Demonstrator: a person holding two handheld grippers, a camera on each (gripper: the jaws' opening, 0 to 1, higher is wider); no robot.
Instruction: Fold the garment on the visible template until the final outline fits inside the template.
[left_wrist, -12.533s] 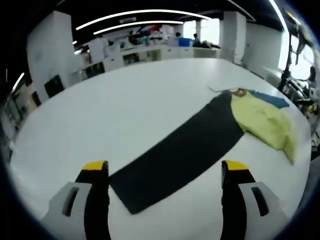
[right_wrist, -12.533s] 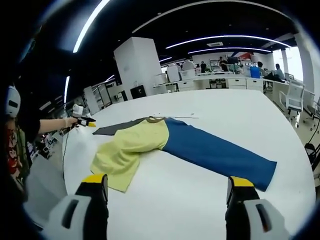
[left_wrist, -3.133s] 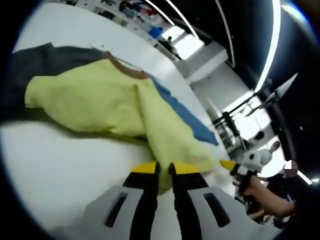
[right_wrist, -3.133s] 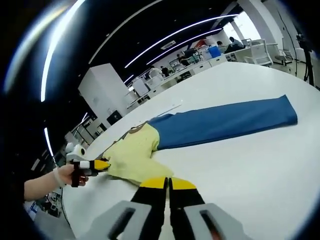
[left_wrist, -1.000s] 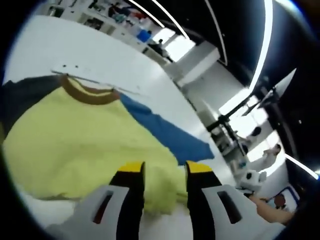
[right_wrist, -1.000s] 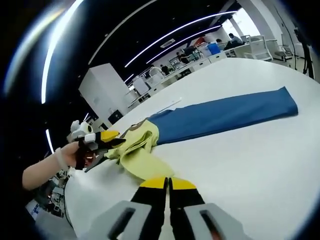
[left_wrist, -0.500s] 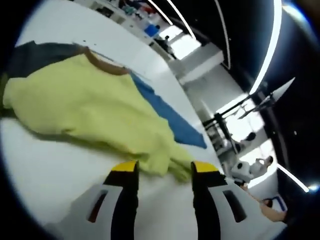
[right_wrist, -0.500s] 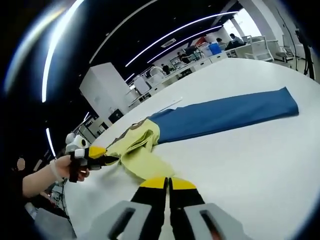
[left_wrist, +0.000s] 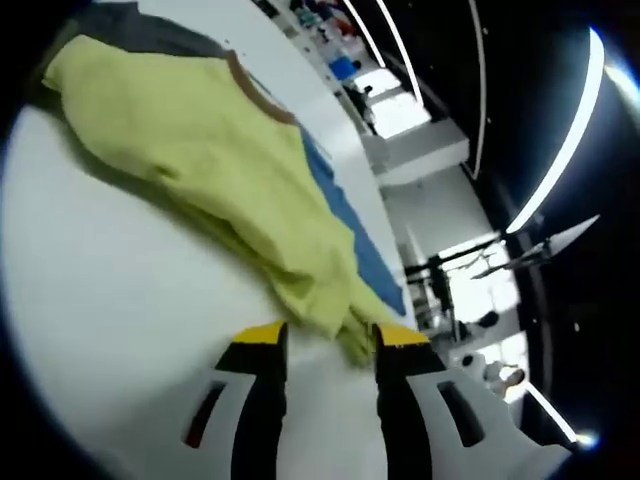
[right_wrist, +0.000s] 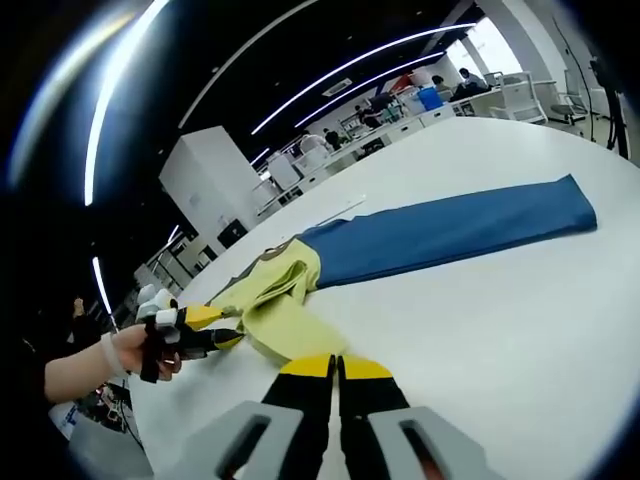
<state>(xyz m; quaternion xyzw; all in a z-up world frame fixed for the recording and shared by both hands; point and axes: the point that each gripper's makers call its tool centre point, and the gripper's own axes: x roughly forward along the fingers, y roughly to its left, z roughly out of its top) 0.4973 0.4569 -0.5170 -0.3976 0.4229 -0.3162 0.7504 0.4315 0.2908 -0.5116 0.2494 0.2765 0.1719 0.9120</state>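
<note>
On the white table (right_wrist: 480, 320) lies the garment (right_wrist: 300, 290) — yellow body, brown collar (left_wrist: 262, 95), one long blue sleeve (right_wrist: 450, 228) stretched flat toward the right of the right gripper view, a dark grey sleeve (left_wrist: 150, 30) at the top left of the left gripper view. Yellow part is bunched and folded over itself, with a loose lobe trailing toward both grippers. No containers in sight. No template outline can be made out on the table.

Left gripper (left_wrist: 325, 338): jaws parted, yellow tips either side of the trailing yellow hem (left_wrist: 340, 320). The hem sits in or just above the gap; whether the tips touch the cloth I cannot tell. No clamp on it. In the right gripper view that same gripper (right_wrist: 215, 328) comes in from the left, held by a hand (right_wrist: 135, 352), yellow tips at the edge of the yellow lobe.

Right gripper (right_wrist: 335, 368): jaws pressed together, tips closed with only a thin slit between — nothing seen gripped. It sits over bare table just beside the near edge of the yellow lobe, not touching it as far as I can see.

Background: dark ceiling with light strips (right_wrist: 330, 75), a white pillar (right_wrist: 195, 185), desks and people far off.
</note>
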